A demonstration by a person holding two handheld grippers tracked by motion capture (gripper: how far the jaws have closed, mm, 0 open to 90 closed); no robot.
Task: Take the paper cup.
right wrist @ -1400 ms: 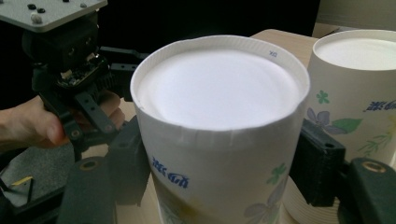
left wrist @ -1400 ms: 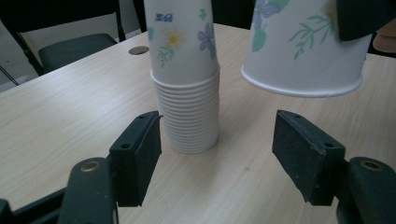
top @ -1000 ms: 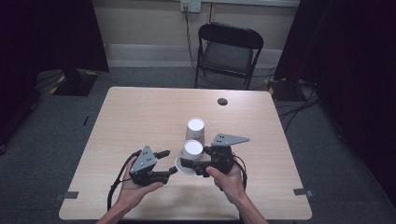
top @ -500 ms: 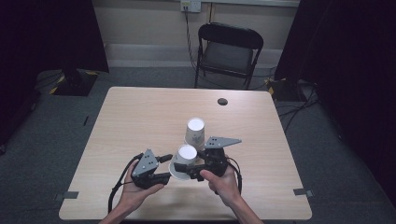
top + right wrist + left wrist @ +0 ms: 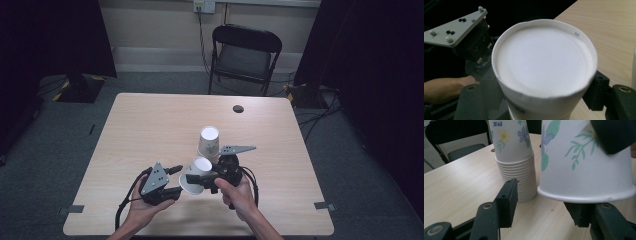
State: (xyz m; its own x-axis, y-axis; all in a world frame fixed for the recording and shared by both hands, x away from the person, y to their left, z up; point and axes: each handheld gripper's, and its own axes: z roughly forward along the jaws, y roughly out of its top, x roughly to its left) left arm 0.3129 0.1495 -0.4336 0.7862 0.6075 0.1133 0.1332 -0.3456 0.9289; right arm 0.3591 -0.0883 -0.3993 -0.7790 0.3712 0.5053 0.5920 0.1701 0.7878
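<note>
Right gripper clamped, jaws pointing left; left gripper half-open, just opening, aimed right; both hands low.

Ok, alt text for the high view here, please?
Over a wooden table, the right gripper holds a single paper cup tilted towards the left gripper. A stack of upside-down cups stands just behind, and an empty chair beyond the table.

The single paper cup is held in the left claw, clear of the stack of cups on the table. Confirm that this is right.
Wrong claw. The right claw holds the single paper cup; the right gripper view shows its jaws on either side of the cup. The left claw is open beside it. The cup is indeed clear of the stack of cups, as the high view shows.
</note>
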